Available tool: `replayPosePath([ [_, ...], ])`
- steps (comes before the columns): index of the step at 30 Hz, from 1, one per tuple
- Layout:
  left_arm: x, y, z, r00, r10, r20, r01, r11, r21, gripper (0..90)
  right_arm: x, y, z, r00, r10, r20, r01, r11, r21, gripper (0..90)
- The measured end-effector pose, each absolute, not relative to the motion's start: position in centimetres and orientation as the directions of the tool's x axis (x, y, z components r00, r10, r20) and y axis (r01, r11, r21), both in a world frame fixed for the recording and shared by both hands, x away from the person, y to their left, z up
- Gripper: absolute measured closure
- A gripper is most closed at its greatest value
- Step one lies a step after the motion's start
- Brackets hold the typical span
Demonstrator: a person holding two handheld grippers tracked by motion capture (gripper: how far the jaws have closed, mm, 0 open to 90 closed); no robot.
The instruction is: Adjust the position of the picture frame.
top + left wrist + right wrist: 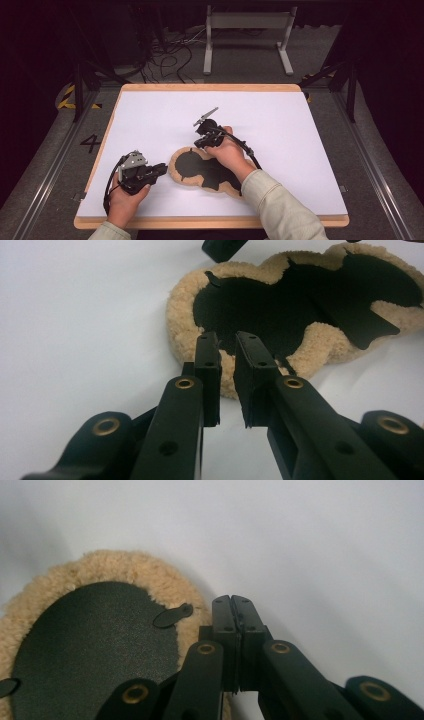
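Note:
A tan fleece pad with a black backing lies backing-up on the white table top, near its front. My left gripper lies low at the pad's left edge. In the left gripper view its jaws stand a narrow gap apart, tips over the fleece rim, and nothing is pinched between them. My right gripper sits at the pad's far edge, held by a hand that rests over the pad. In the right gripper view its jaws are pressed together and empty, just beside the fleece rim.
The white top has a wooden border. Beyond the table stands a grey metal frame, with cables on the floor. A painted 4 marks the floor at the left.

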State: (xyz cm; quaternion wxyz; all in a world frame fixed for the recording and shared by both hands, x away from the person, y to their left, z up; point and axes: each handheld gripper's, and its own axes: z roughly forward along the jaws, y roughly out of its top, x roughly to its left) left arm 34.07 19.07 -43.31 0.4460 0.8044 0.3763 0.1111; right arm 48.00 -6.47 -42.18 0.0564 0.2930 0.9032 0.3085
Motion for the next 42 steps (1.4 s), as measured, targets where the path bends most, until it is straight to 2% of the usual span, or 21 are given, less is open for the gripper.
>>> replayPosePath([
  [8, 34.9, 19.0, -43.3, 0.692, 0.708, -0.145, 0.509, -0.335, 0.793, 78.2, 45.8, -9.0, -39.7, -0.833, 0.552, 0.029, 0.43, 0.614, 0.662, 89.2],
  [14, 35.9, 18.7, -43.1, 0.698, 0.702, -0.146, 0.505, -0.337, 0.795, 77.5, 42.2, -13.2, -38.1, -0.823, 0.568, -0.02, 0.394, 0.595, 0.7, 88.0],
  [19, 36.8, 17.8, -43.0, 0.7, 0.704, -0.118, 0.493, -0.358, 0.793, 78.2, 40.0, -15.8, -38.4, -0.834, 0.551, 0.015, 0.385, 0.562, 0.732, 88.8],
  [24, 37.9, 18.1, -42.7, 0.69, 0.71, -0.14, 0.501, -0.33, 0.8, 77.7, 38.6, -17.7, -38.9, -0.827, 0.559, 0.061, 0.414, 0.531, 0.74, 88.8],
  [30, 38.6, 18.8, -42.9, 0.671, 0.721, -0.173, 0.52, -0.292, 0.803, 77.4, 37.3, -18.6, -38.8, -0.824, 0.564, 0.054, 0.43, 0.56, 0.708, 86.2],
  [34, 38.9, 19.2, -43.0, 0.654, 0.724, -0.218, 0.543, -0.249, 0.802, 78.8, 36.2, -18.7, -38.7, -0.835, 0.549, 0.045, 0.426, 0.593, 0.683, 89.9],
  [42, 38.9, 19.2, -43.1, 0.658, 0.721, -0.217, 0.546, -0.259, 0.797, 78.4, 34.6, -18.1, -39.1, -0.863, 0.503, 0.041, 0.416, 0.664, 0.621, 90.0],
])
